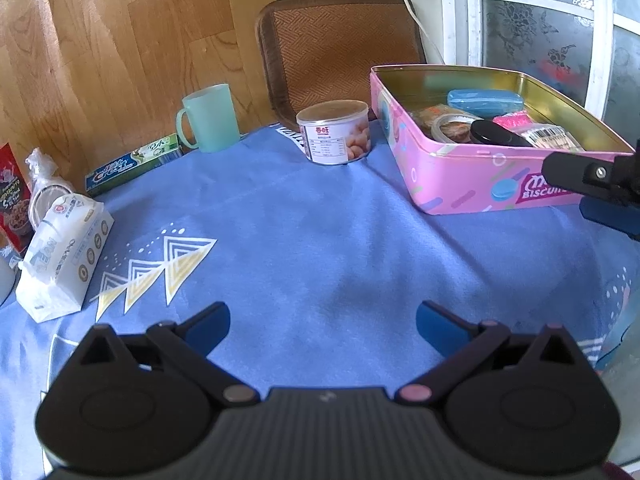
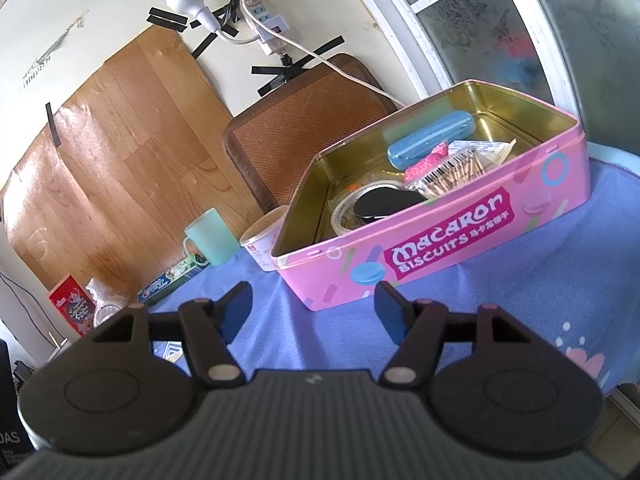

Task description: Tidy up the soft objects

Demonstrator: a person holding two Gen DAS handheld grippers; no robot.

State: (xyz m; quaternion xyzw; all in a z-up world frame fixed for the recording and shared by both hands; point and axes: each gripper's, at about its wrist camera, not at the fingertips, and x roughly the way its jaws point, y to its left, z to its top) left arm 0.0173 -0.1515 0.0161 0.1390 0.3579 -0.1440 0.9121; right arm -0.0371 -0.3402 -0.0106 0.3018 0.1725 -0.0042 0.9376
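Note:
A white soft tissue pack [image 1: 64, 256] lies at the left edge of the blue tablecloth [image 1: 304, 248]. My left gripper [image 1: 323, 322] hovers open over the bare cloth, well right of the pack, nothing between its blue pads. An open pink biscuit tin [image 1: 480, 176] [image 2: 440, 240] stands at the back right, holding a blue case [image 2: 430, 140], a tape roll [image 2: 350, 210], a black lid [image 2: 386, 202], a pink item and a toothpick pack. My right gripper [image 2: 314, 310] stands open just in front of the tin's near wall, empty. One of its fingers [image 1: 576, 178] shows at the right edge of the left wrist view.
Along the back edge stand a mint green mug [image 1: 210, 118], a toothpaste box [image 1: 134, 166] and a round white can [image 1: 334, 132]. A red snack box [image 1: 14, 196] and a crumpled plastic bag [image 1: 42, 184] sit at the far left. A woven chair back [image 1: 340, 48] rises behind the table.

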